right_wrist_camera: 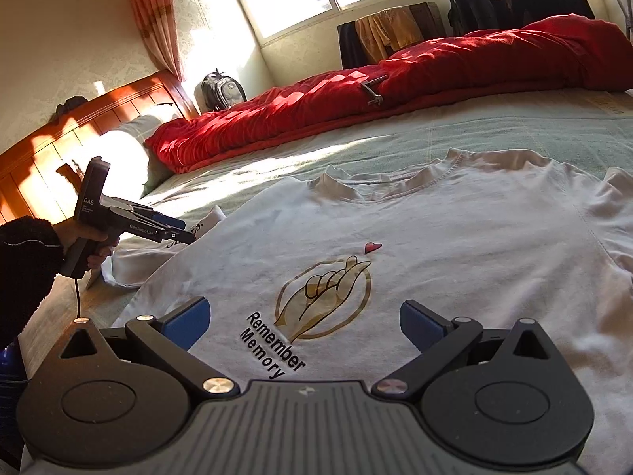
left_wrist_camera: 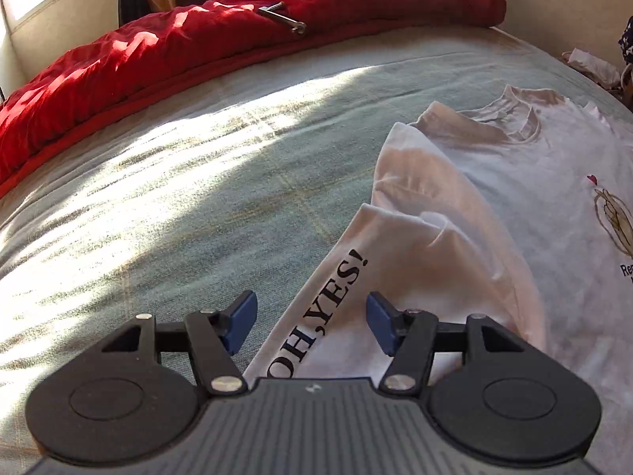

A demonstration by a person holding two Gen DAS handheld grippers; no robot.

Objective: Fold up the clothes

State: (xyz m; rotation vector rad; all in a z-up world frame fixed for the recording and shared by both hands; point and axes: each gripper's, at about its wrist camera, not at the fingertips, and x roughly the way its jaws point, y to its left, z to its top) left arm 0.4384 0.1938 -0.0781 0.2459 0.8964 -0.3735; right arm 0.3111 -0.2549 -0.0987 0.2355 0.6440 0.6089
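Where sunlight falls, white T-shirt [right_wrist_camera: 415, 245] front-up, flat.

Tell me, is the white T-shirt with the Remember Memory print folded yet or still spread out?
Mostly spread: the T-shirt lies front up on the bed, collar and print showing; only its sleeve is turned in.

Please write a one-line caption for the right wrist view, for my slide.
Open right claw over a white T-shirt printed "Remember Memory", spread on the bed; left claw at its sleeve.
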